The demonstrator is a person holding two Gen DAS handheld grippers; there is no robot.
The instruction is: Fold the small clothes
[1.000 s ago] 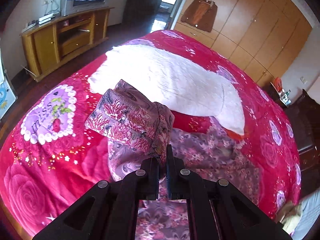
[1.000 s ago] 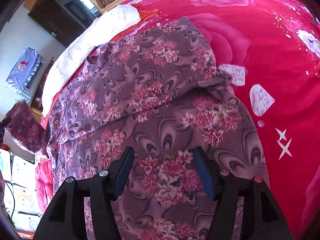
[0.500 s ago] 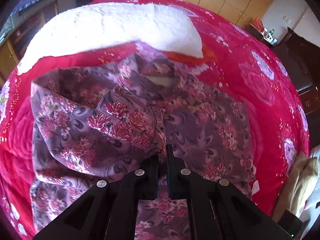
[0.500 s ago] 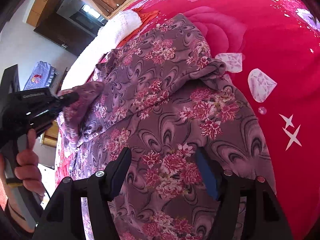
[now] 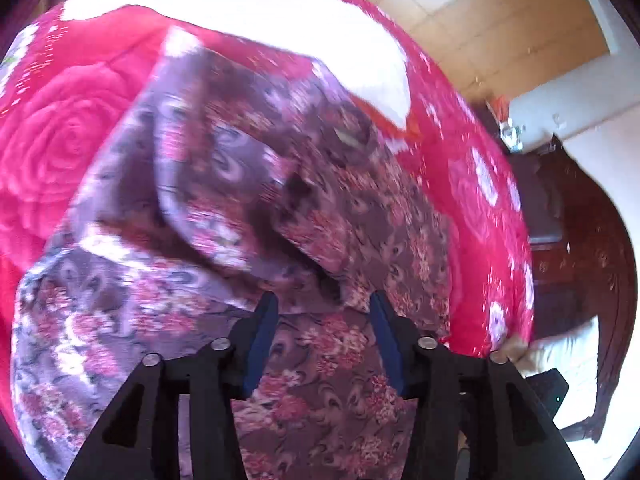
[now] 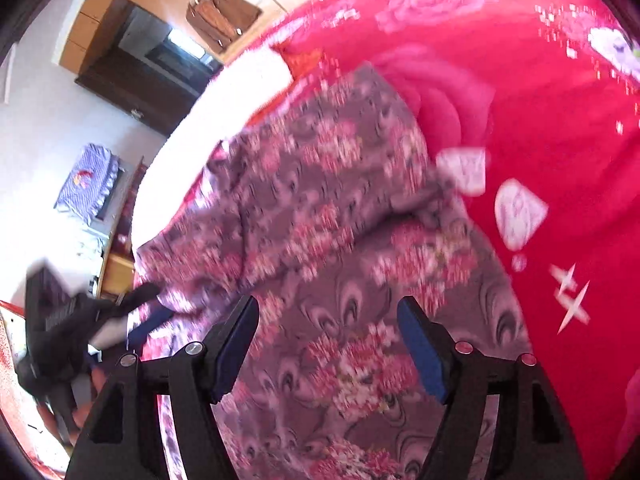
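A home bedroom: rose-patterned bed blanket (image 6: 540,92), wooden wardrobe (image 6: 132,4), hanging jacket (image 6: 222,16).

Black hand-held gripper (image 5: 323,308) (blue pads (image 5: 262,340), silver screws (image 5: 221,344)).

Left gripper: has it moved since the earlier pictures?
Yes. The left gripper has dropped toward the garment; the white blanket slid to the frame's top. Its jaws are opening, sleeve released.

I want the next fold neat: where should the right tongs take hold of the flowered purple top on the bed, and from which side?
Probably the top's outer side edge, where it meets the red blanket. Come in from the blanket side, low: there the cloth ends in a free border the right tongs can slip under, while the middle lies flat. Their jaws are opening above it, with nothing pinched.
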